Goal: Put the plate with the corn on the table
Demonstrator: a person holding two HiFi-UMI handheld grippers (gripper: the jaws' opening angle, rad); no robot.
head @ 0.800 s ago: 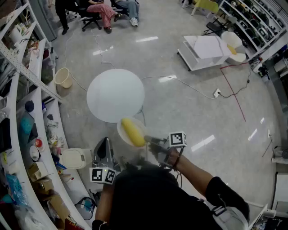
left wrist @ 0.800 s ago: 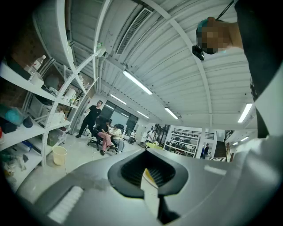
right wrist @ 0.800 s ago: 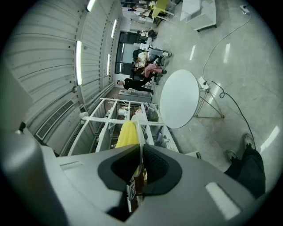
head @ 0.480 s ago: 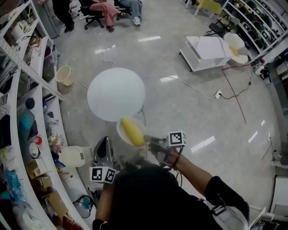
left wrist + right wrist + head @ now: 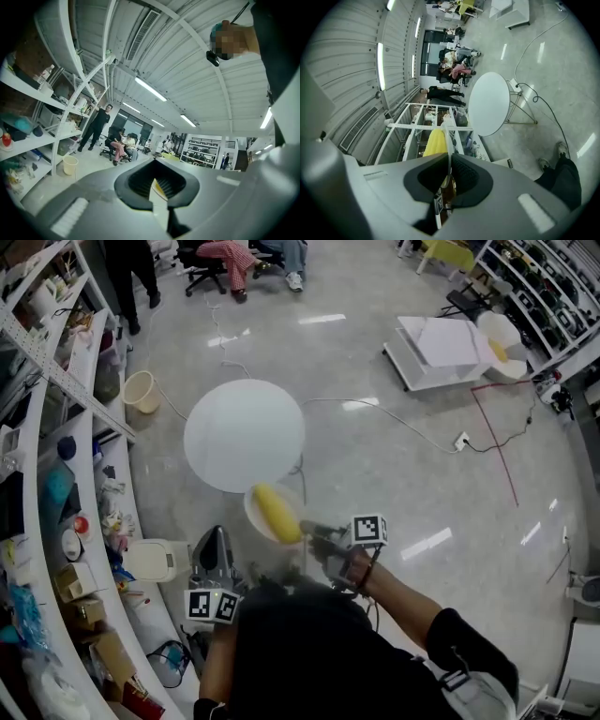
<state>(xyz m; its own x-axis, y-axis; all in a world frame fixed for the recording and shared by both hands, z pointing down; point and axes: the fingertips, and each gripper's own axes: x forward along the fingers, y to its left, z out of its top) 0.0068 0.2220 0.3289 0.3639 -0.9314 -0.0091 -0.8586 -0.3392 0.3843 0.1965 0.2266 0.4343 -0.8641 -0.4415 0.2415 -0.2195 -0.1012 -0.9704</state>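
Note:
A yellow corn cob (image 5: 277, 512) lies on a small white plate (image 5: 253, 514) held in the air, just short of the near edge of the round white table (image 5: 244, 435). My right gripper (image 5: 309, 532) is shut on the plate's near right rim. In the right gripper view the plate's thin edge (image 5: 448, 140) rises from between the jaws of the right gripper (image 5: 449, 171), with the corn (image 5: 436, 142) to its left and the table (image 5: 489, 104) beyond. My left gripper (image 5: 217, 535) hangs left of the plate, apart from it. In its own view the left gripper (image 5: 157, 187) is shut to a thin slit.
White shelving (image 5: 56, 474) full of items runs down the left side, with a white appliance (image 5: 155, 563) at its foot. A beige bucket (image 5: 141, 395) stands left of the table. Cables (image 5: 394, 418) cross the floor. A white cart (image 5: 441, 343) stands far right; seated people (image 5: 234, 259) are beyond.
The head view has drifted slightly, so the floor and table sit a little differently in frame. Plate, corn and both grippers keep their places.

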